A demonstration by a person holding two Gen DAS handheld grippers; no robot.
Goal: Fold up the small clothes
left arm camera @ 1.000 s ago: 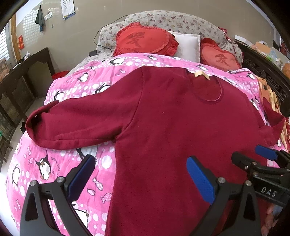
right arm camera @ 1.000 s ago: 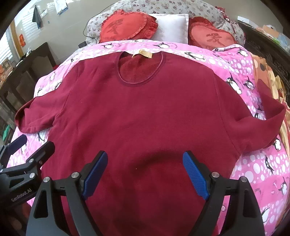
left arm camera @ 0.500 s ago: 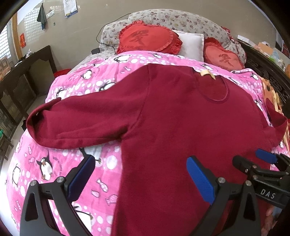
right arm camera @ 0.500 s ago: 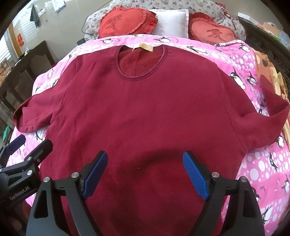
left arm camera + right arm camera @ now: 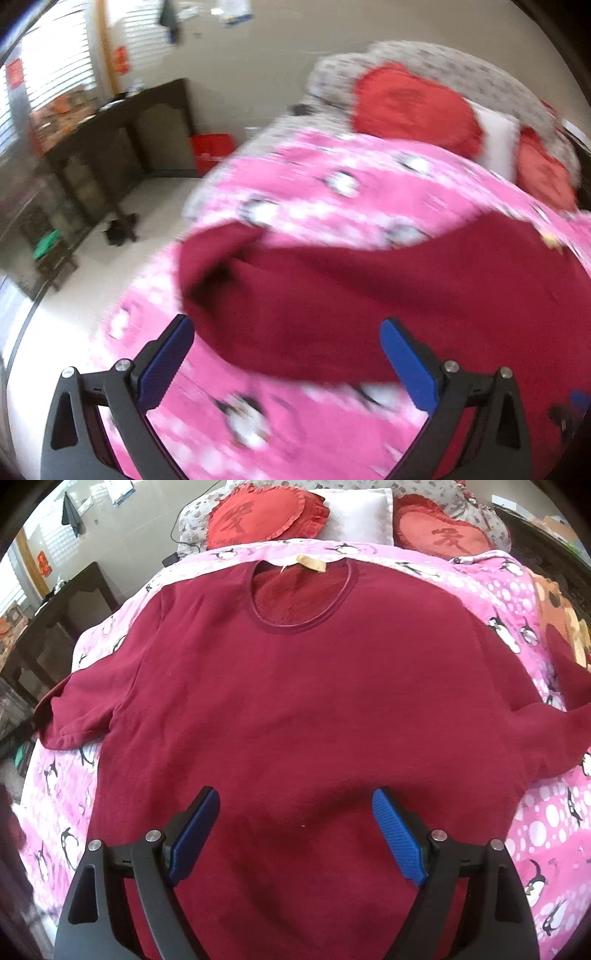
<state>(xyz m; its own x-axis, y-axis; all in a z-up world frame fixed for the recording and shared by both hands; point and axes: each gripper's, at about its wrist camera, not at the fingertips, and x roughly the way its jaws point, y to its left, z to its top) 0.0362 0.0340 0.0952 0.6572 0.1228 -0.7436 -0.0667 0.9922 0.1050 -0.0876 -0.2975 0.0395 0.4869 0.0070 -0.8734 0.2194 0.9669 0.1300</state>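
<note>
The left gripper has swung away toward the sweater's left sleeve since a second ago, and its view is now smeared by motion blur; the right gripper has barely shifted. Both sets of jaws stand wide apart with nothing between the blue pads. The dark red sweater lies spread front-up on the pink penguin blanket covering the bed, collar toward the pillows, a tan label at the neck. In the right wrist view the right gripper hangs above the lower middle of the sweater, whose hem is hidden behind the gripper's black frame. The right sleeve runs off toward the picture's edge. Two red heart cushions and a white pillow sit at the head of the bed. In the blurred left view, the penguin print and a dark cabinet are hard to make out.
</note>
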